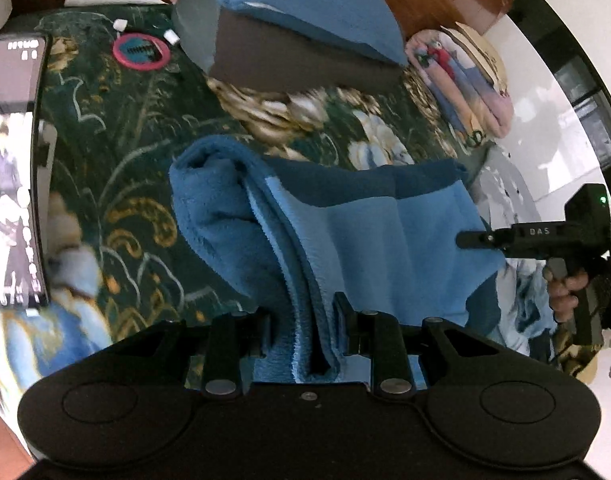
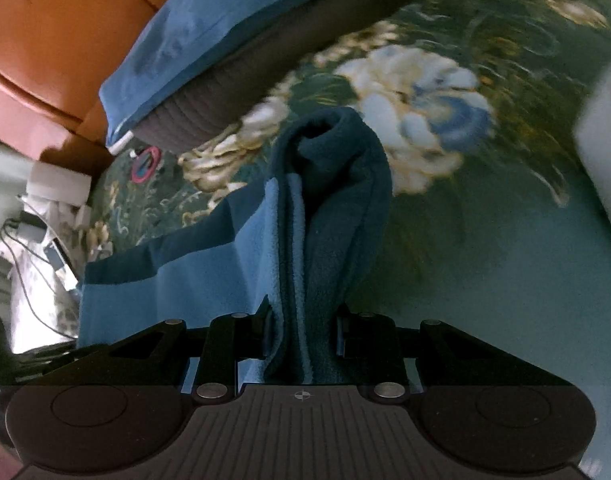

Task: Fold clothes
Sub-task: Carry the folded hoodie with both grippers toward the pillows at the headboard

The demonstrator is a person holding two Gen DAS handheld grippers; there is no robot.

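A blue fleece garment (image 1: 377,224), dark teal outside and lighter blue inside, hangs stretched between both grippers above a floral bedspread (image 1: 117,152). My left gripper (image 1: 303,332) is shut on a bunched fold of the garment's left end. In the right wrist view my right gripper (image 2: 303,332) is shut on the garment (image 2: 325,208) at its other end, with thick folds pinched between the pads. The right gripper (image 1: 471,239) also shows at the right of the left wrist view, held by a hand (image 1: 565,292), with its tip against the cloth's edge.
A blue pillow (image 1: 305,4) on a dark cushion (image 1: 289,60) lies at the bed's head by a brown headboard (image 2: 45,40). A pink ring-shaped object (image 1: 142,51) lies on the bedspread. Folded pastel bedding (image 1: 461,76) sits at the right. A phone screen (image 1: 9,168) fills the left edge.
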